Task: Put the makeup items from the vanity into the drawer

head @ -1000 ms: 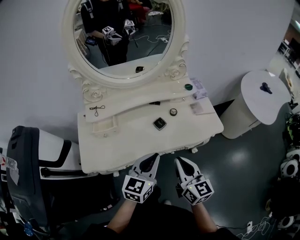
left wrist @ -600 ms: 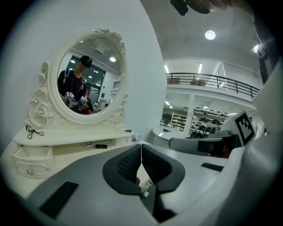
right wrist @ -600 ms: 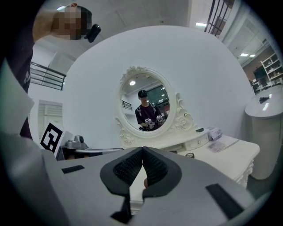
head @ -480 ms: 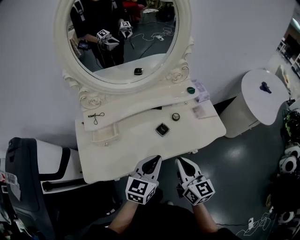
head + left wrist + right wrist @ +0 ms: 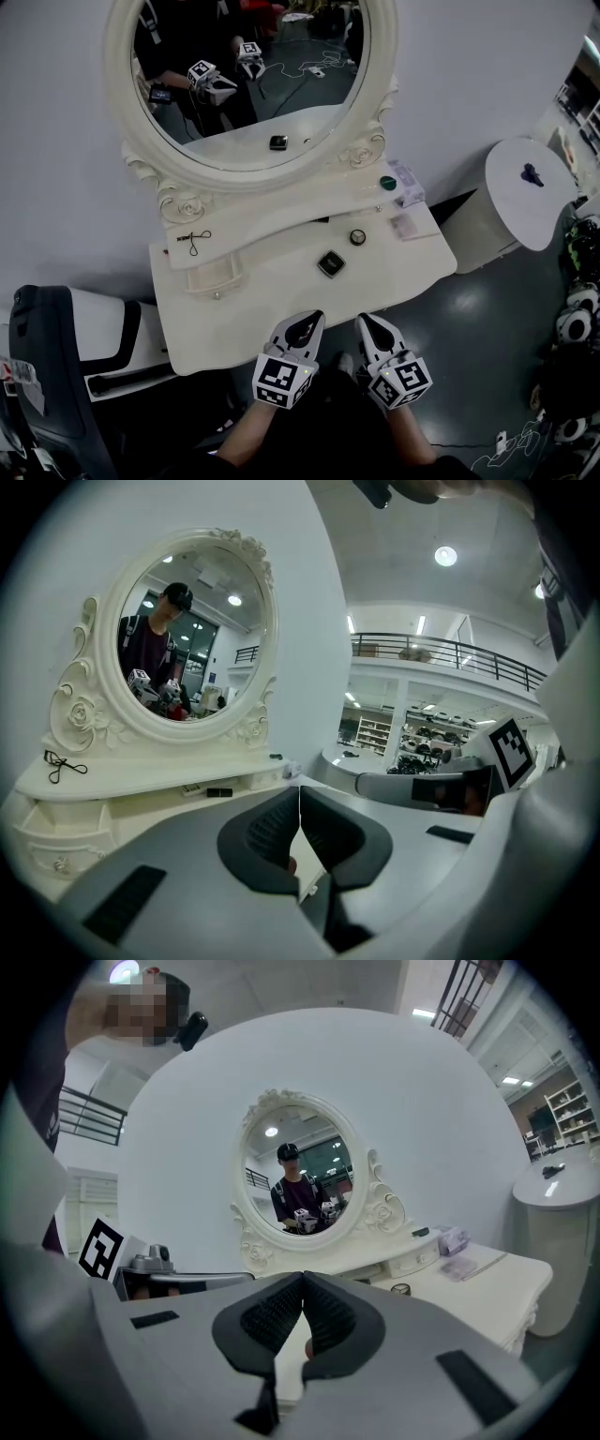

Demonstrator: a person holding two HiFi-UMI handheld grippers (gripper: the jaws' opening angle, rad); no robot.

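Observation:
On the white vanity [image 5: 281, 300] lie a black square compact [image 5: 330, 263], a small round item [image 5: 357, 237], a green-capped item [image 5: 386, 183] on the upper shelf and a thin black stick [image 5: 319, 220]. A small drawer [image 5: 211, 277] stands pulled out at the vanity's left. My left gripper [image 5: 312, 318] and right gripper [image 5: 365, 320] hover side by side at the vanity's front edge, both shut and empty. The left gripper [image 5: 299, 803] has its pads together in its own view, and so does the right gripper [image 5: 302, 1290].
A black looped item [image 5: 194, 238] lies on the left shelf, and pale packets [image 5: 405, 225] at the vanity's right. The oval mirror [image 5: 248, 75] reflects the person. A round white side table [image 5: 530, 192] stands to the right, a dark chair [image 5: 56, 375] to the left.
Both grippers have shifted slightly along the vanity's front edge, still side by side and shut. The head view has drifted, so the chair has slid toward the left edge.

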